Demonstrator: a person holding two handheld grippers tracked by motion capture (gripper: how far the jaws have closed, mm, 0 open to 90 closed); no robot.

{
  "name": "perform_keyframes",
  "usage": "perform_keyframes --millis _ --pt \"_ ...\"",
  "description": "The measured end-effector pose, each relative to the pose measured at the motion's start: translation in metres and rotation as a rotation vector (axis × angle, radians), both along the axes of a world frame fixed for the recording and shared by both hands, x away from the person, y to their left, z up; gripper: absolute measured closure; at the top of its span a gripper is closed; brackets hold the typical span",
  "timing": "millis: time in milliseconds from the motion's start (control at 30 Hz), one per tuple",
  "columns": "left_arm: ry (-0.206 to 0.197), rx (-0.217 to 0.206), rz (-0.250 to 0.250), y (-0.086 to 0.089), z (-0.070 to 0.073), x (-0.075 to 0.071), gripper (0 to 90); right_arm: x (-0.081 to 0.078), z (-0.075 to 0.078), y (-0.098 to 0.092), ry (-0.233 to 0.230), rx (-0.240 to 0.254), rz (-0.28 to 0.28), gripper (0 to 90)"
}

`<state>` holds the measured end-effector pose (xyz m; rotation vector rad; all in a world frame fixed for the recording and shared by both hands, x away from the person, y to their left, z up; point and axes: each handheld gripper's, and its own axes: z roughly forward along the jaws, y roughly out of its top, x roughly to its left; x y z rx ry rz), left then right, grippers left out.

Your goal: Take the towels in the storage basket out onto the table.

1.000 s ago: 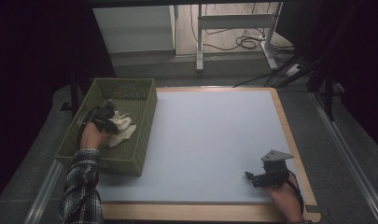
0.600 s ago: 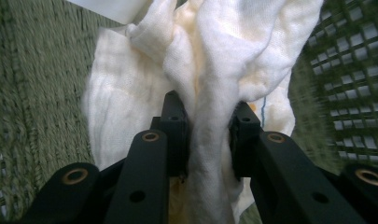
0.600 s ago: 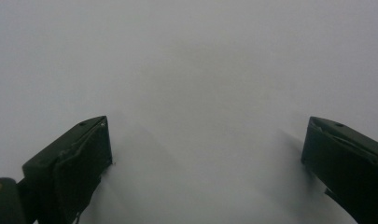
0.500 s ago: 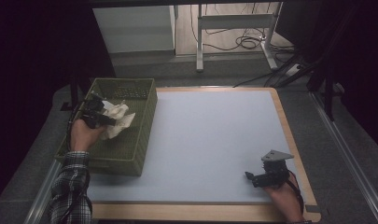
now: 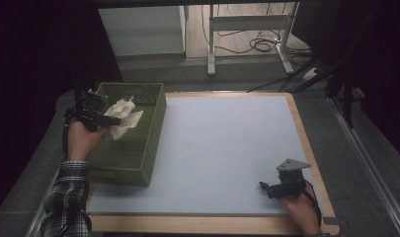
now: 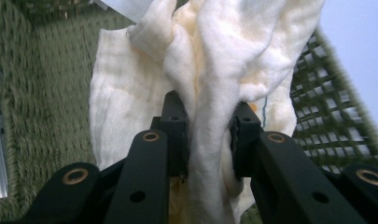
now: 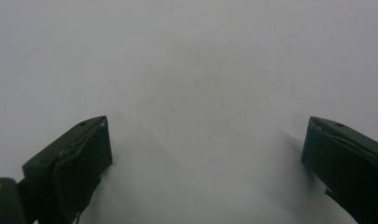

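A crumpled cream cloth (image 5: 122, 116) hangs above the green mesh basket (image 5: 138, 163) at the table's left edge. My left gripper (image 5: 108, 120) is shut on the cloth. In the left gripper view both black jaws pinch a thick fold of the cloth (image 6: 210, 93), and the rest drapes over the basket's woven floor (image 6: 42, 93). My right gripper (image 5: 263, 186) rests low at the front right of the white table top (image 5: 222, 143). Its jaws stand wide apart in the right gripper view, with my right gripper (image 7: 207, 163) holding nothing over bare white surface.
A dark flat object (image 5: 147, 98) lies at the far end of the basket. The table has a wooden rim (image 5: 306, 143). Beyond it are a white cabinet (image 5: 140, 29), desk legs (image 5: 211, 39) and floor cables (image 5: 252, 44).
My left gripper has risen out of the basket with the cloth, lifting it clear of the basket floor and slightly toward the far left. My right gripper has stayed where it was.
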<state>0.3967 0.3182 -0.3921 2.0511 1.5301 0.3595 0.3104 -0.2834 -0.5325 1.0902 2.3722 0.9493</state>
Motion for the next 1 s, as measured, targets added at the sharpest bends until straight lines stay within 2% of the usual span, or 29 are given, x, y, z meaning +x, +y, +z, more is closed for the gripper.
perform_keyframes --millis 200,300,400,567,1000 --pt "-0.050 0.002 -0.035 -0.012 0.021 -0.007 72.9 0.000 0.000 0.000 0.000 0.000 0.000 1.6" --pt "-0.065 -0.004 -0.041 -0.015 0.025 -0.009 72.9 0.000 0.000 0.000 0.000 0.000 0.000 1.7" --pt "-0.074 -0.027 -0.055 -0.019 0.030 -0.011 72.9 0.000 0.000 0.000 0.000 0.000 0.000 1.7" --pt "-0.093 -0.031 -0.080 -0.029 0.036 -0.011 72.7 0.000 0.000 0.000 0.000 0.000 0.000 1.7" --pt "-0.132 -0.047 -0.174 -0.068 0.051 -0.008 72.4 0.000 0.000 0.000 -0.001 0.000 0.000 1.6"
